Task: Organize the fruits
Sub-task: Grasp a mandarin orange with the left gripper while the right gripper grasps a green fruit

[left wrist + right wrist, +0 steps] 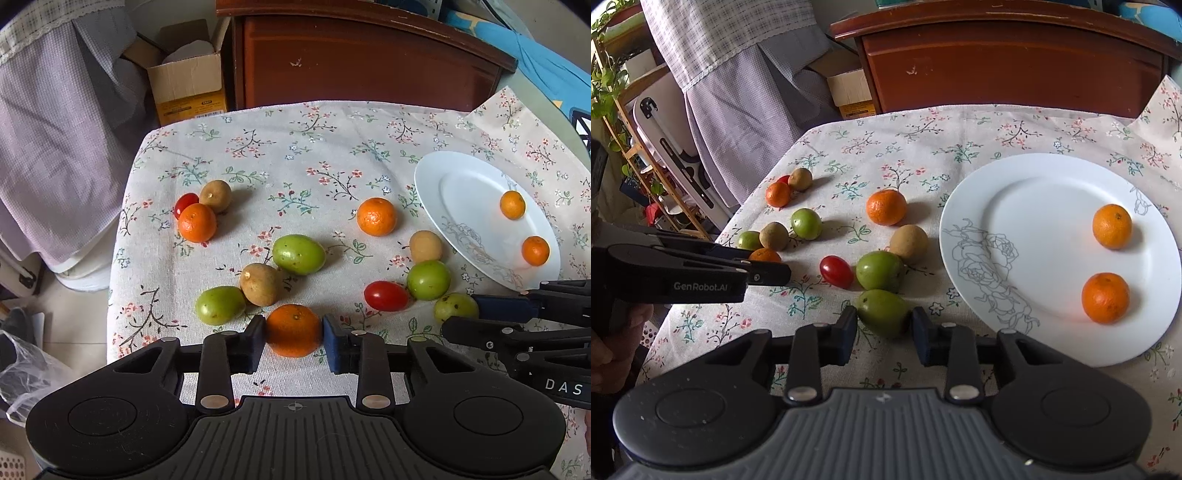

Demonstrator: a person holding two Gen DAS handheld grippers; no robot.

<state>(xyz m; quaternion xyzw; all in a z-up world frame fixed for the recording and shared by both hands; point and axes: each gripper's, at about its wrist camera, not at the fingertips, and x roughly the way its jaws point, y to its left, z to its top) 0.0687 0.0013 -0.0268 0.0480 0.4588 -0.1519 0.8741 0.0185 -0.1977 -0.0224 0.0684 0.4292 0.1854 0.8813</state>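
Orange mandarin (293,329) clenched in the left tool (294,334); only the right-wrist view shows the right tool (884,325) gripping a green fruit (882,312).

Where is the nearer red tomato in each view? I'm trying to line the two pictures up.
Left wrist view: the tomato lies right of centre, just left of a green fruit.
Right wrist view: the tomato lies left of centre, just left of that same green fruit.
Shared landmark: the white plate holding two oranges, to the tomato's right in both views.
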